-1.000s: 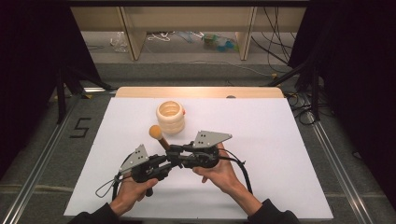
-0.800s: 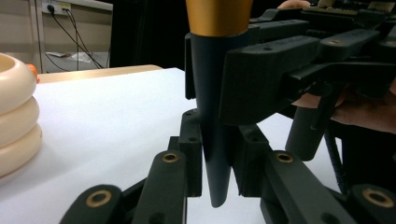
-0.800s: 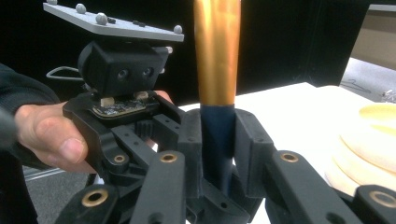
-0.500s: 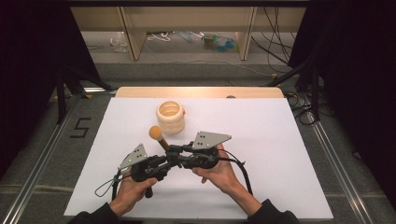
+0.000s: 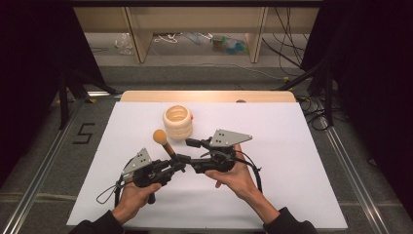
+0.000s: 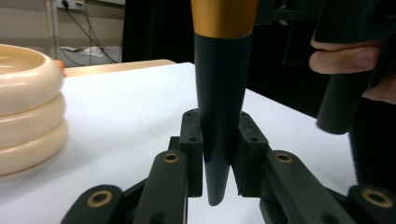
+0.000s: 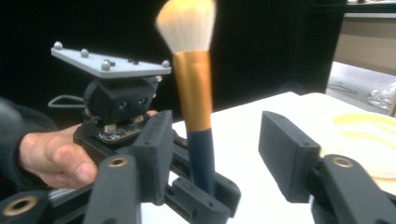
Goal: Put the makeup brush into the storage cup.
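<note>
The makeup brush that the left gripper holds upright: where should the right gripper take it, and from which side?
Probably at the gold ferrule of the makeup brush, above the left gripper, which is shut on the tapered dark handle's tip. The ferrule is rigid and wider; the bristles above are soft. The right gripper, jaws just opened, already faces the brush level from the side, so close there.

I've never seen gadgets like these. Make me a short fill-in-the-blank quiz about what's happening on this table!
1. The left gripper is clamped on the dark handle of a makeup ____.
2. The right gripper has just been opening; its jaws stand ____ from the brush handle.
3. The cream holder behind the brush looks like ____ stacked rings.
4. Everything sits on a ____ table.

Missing words: brush; apart; three; white
</note>
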Tool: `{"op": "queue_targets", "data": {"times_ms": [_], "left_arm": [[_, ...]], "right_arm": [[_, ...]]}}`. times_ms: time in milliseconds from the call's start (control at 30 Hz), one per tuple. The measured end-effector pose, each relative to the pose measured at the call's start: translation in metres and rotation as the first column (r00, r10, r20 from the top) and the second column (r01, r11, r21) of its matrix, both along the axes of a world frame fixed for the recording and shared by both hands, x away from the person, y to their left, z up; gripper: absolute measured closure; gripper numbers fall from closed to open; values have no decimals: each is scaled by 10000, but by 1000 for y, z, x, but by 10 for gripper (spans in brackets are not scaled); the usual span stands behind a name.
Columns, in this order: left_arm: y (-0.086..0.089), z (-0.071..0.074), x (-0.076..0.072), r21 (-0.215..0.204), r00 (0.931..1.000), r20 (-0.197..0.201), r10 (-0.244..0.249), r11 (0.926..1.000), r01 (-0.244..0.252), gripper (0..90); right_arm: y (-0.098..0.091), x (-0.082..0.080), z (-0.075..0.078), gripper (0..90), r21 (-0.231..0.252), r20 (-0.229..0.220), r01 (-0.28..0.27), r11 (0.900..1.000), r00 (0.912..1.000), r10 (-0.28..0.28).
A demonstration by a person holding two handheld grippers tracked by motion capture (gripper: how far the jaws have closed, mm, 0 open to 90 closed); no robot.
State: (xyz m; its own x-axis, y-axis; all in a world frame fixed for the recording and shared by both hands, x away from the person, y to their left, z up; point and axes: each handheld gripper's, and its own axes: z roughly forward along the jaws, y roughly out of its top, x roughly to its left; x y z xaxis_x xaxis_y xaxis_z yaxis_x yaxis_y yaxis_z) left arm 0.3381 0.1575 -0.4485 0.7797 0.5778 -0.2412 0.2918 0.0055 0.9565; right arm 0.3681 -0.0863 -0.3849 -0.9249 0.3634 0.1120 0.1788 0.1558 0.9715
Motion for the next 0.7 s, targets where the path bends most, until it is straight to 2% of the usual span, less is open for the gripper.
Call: {"op": "queue_targets", "data": {"times_ms": [100, 133, 200, 233, 267, 333, 367, 400, 433, 500, 533, 567, 633, 667, 700], "left_arm": [[3, 1, 2, -16, 9999, 15, 135, 9999, -135, 762], [5, 2, 3, 122, 9997, 98, 234, 9996, -235, 762], [6, 3, 4, 189, 9996, 143, 233, 9995, -236, 763], [6, 4, 4, 213, 9994, 117, 321, 9993, -323, 763], [7, 4, 5, 225, 9990, 62, 435, 9988, -437, 762], [10, 4, 7, 344, 9987, 120, 500, 9981, -504, 762], [11, 5, 9, 395, 9983, 162, 556, 9976, -562, 762], [13, 5, 10, 415, 9980, 204, 605, 9973, -613, 762], [14, 5, 11, 394, 9972, 199, 726, 9965, -733, 762], [17, 6, 15, 500, 9962, 316, 811, 9953, -826, 762], [17, 6, 16, 504, 9953, 322, 913, 9944, -929, 762], [18, 6, 18, 528, 9951, 375, 910, 9943, -929, 762], [21, 7, 21, 549, 9936, 398, 1055, 9927, -1076, 763], [24, 7, 25, 533, 9921, 405, 1187, 9913, -1207, 762], [24, 7, 25, 533, 9921, 405, 1187, 9913, -1207, 762]], "right_arm": [[-5, 1, -1, 378, -182, 211, 300, 9994, 9993, -296], [-10, 1, -2, 367, -394, 331, 495, 9980, 9983, -482], [-14, 0, -3, 364, -496, 263, 564, 9972, 9981, -552], [-17, -1, -4, 352, -576, 72, 625, 9964, 9980, -622], [-20, -1, -4, 347, -691, 72, 700, 9951, 9975, -697], [-32, -3, -7, 354, -606, 115, 933, 9938, 9956, -927], [-36, -4, -7, 354, -714, 167, 1107, 9913, 9938, -1097], [-40, -4, -8, 354, -704, 367, 1214, 9901, 9922, -1190], [-40, -4, -8, 354, -704, 367, 1214, 9901, 9922, -1190], [-47, -6, -8, 342, -896, 191, 1331, 9870, 9911, -1319], [-50, -7, -8, 340, -926, 304, 1451, 9851, 9893, -1428], [-55, -8, -9, 327, -1157, 369, 1624, 9799, 9866, -1592], [-57, -9, -10, 321, -1137, 324, 1689, 9791, 9855, -1663], [-61, -10, -12, 303, -1314, 376, 1850, 9739, 9827, -1816], [-61, -10, -12, 303, -1314, 376, 1850, 9739, 9827, -1816]]}}
